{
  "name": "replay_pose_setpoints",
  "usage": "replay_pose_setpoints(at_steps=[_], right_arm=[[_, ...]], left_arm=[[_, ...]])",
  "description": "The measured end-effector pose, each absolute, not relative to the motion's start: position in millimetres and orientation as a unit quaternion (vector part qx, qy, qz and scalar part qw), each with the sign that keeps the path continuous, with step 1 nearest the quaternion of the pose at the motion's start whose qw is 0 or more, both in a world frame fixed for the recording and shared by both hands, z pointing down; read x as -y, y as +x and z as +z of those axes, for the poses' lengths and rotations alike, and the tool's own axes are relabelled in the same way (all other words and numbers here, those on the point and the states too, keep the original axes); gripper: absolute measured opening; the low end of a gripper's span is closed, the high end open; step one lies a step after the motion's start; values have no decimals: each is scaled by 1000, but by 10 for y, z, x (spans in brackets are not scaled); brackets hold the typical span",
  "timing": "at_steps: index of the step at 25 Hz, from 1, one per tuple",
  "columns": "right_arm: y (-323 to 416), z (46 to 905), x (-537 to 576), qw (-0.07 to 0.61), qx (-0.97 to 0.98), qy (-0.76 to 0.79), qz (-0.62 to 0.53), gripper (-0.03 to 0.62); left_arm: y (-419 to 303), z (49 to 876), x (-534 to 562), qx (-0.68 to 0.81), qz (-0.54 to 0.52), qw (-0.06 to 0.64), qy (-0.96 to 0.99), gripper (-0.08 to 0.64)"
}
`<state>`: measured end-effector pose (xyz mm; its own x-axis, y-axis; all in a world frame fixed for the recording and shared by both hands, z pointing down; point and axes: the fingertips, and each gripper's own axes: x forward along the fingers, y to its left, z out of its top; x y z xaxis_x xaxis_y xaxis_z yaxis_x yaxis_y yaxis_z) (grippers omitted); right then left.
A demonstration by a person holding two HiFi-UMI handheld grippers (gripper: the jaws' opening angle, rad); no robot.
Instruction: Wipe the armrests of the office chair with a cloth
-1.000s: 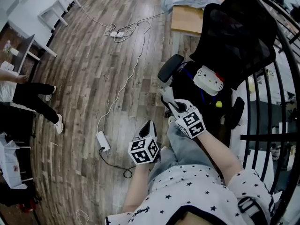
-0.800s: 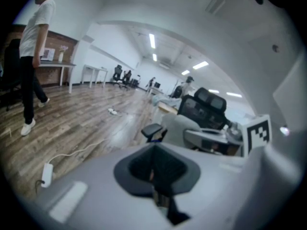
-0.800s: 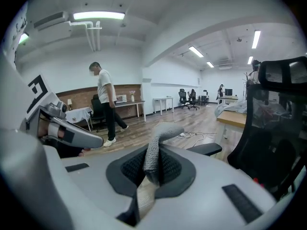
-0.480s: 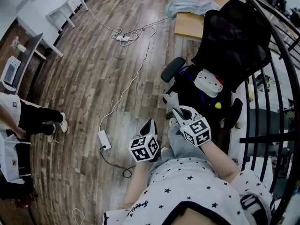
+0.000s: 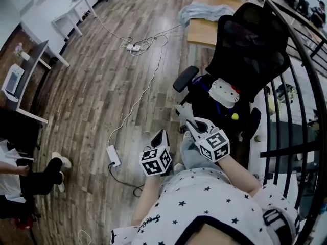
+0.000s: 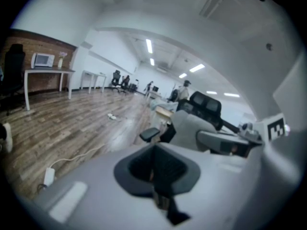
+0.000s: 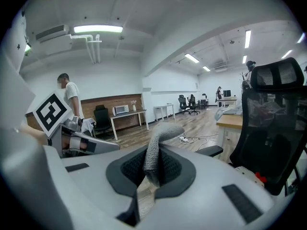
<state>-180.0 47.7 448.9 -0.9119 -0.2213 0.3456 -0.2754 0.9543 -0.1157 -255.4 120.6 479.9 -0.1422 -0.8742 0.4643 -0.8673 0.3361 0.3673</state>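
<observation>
Left gripper view: the left gripper (image 6: 159,181) is blurred at close range, and its pad detail is lost. Right gripper view: the lower end of the cloth (image 7: 156,147) is hidden between the jaws of the right gripper (image 7: 149,176). The office chair (image 7: 273,128) is cut by the right edge. Head view: a bystander (image 5: 36,180) is cut off at the left edge, showing only legs and a hand.

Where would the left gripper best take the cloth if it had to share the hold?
Probably the free end that curls over beyond the right gripper's jaws, approached from the left, where the left gripper sits. The cloth is pinched low down, so only that end is clear. The left jaws are shut and must open first.
</observation>
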Motion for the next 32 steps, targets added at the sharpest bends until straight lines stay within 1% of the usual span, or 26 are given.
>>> replay_pose_setpoints(at_steps=[24, 32], right_arm=[[-1818, 4392, -509, 142, 978, 120, 99, 26], [-1829, 4390, -456, 144, 977, 124, 99, 26]], left_arm=[[-2577, 4845, -1189, 756, -4, 313, 575, 3], [-2608, 4846, -1149, 756, -3, 316, 573, 3]])
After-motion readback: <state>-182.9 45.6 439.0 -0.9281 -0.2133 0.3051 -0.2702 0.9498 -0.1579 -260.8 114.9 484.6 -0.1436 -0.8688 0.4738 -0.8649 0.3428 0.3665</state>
